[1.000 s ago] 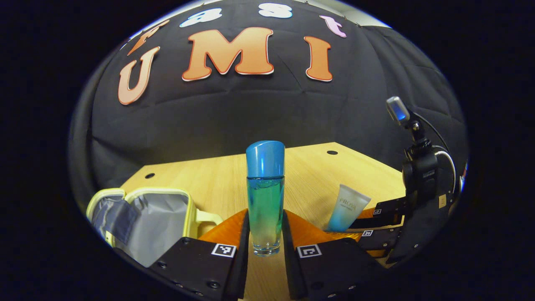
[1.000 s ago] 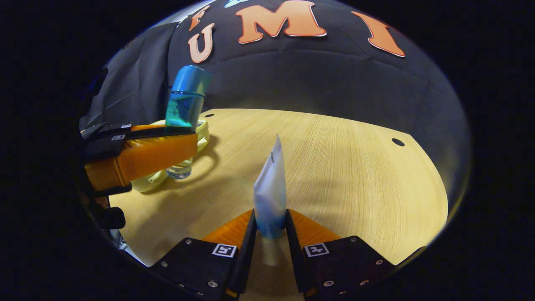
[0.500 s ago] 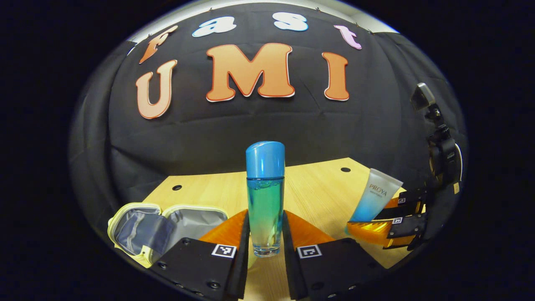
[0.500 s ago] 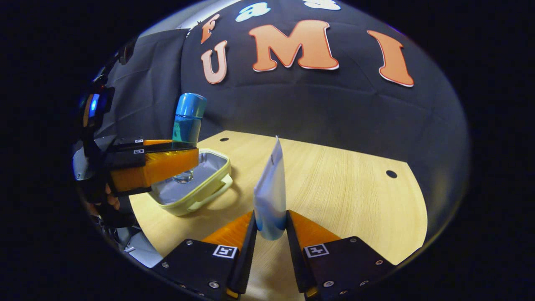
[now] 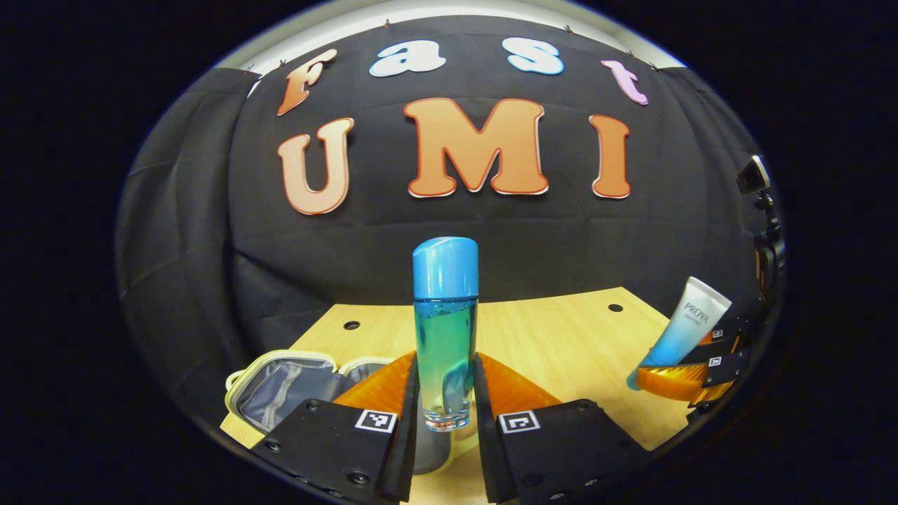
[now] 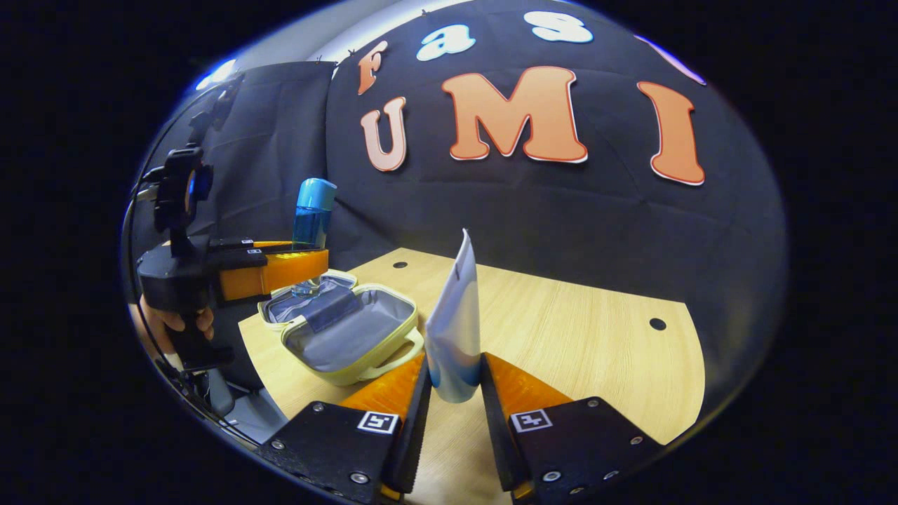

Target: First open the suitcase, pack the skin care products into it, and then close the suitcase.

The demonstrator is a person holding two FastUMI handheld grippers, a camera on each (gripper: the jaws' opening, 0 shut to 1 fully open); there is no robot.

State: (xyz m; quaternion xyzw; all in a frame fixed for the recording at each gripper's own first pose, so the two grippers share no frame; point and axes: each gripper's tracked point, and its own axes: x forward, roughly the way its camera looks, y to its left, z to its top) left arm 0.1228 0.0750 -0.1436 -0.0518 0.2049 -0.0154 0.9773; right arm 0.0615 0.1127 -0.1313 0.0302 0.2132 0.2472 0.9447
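Packing step was in hand. Suitcase [image 6: 347, 330] lay open on the counter [image 6: 575, 330] at 9 o'clock in the right gripper view. Left gripper [image 5: 445, 393] jaws clenched on the blue-capped bottle [image 5: 445, 330], held upright above the case. Right gripper [image 6: 452, 382] jaws gripped the tube [image 6: 454, 330], clear of the counter. Next move likely called for lowering the bottle into the lining, then releasing.

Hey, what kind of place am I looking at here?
Likely a recording booth, not a home: black cloth wall, bare wooden table with drilled holes, and handheld grippers carrying cameras.
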